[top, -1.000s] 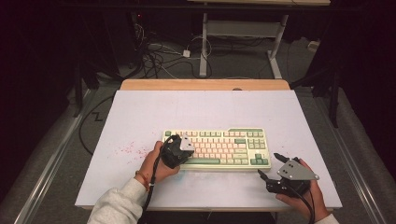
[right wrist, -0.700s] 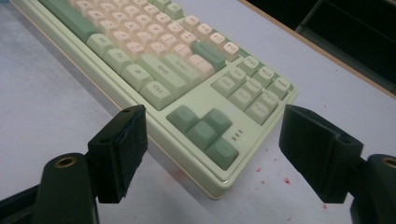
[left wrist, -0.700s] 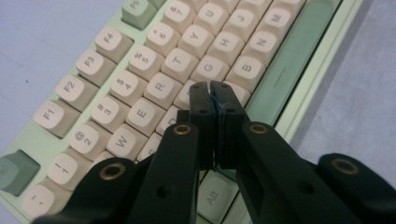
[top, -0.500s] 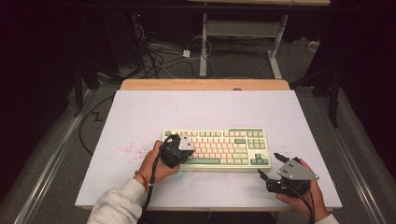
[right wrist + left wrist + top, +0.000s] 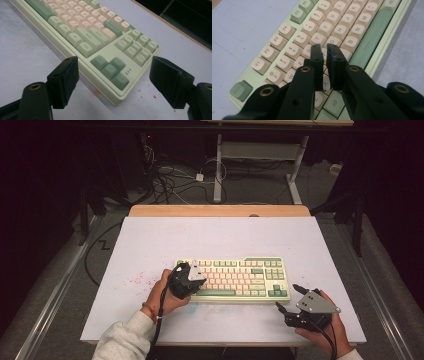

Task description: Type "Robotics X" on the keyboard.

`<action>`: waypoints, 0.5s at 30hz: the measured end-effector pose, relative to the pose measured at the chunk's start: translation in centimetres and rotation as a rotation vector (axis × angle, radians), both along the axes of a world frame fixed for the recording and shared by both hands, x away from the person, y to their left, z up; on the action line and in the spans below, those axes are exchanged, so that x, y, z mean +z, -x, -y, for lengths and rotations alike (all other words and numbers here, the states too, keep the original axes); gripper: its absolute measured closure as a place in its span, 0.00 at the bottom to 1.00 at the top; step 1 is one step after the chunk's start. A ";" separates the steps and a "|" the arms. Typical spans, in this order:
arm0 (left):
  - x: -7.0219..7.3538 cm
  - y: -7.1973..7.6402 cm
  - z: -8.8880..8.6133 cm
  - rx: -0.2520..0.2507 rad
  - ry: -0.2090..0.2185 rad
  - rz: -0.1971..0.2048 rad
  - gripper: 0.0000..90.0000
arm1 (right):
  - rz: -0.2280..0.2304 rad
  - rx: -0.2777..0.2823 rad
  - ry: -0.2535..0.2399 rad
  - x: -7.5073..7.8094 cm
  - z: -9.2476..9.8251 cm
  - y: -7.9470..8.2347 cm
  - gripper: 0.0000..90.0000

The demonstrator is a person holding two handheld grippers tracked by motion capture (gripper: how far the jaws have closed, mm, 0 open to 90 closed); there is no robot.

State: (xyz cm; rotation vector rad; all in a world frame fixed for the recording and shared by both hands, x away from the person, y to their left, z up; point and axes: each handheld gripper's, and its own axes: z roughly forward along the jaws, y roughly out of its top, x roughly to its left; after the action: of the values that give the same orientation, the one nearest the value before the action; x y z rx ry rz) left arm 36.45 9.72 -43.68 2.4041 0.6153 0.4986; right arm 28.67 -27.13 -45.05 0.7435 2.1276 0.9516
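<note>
Probably the keyboard [image 5: 235, 279] is rigid and light: left claw [image 5: 325, 56] nearly clenched over keys, right claw [image 5: 112, 82] released

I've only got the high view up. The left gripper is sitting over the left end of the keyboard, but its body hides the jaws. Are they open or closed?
Observer: In the left gripper view, the left gripper has its jaws nearly together, with only a thin slit between them and nothing held.
Operator: Which keys is it over?
Observer: The tips sit above the keyboard around the letter rows, with the T key and G key just beyond them. I cannot tell whether they touch a key.
Operator: And the right one?
Observer: The right gripper has its jaws wide apart, framing the arrow keys at the keyboard's near right corner.
</note>
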 end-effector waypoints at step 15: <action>0.6 -0.1 -1.0 0.022 0.024 0.014 0.93 | 0.001 0.001 0.003 0.0 0.0 0.0 0.27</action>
State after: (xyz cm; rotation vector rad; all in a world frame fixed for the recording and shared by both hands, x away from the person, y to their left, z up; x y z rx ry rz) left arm 36.54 10.75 -43.09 2.3716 0.6389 0.5146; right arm 28.65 -27.12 -45.04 0.7399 2.1283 0.9493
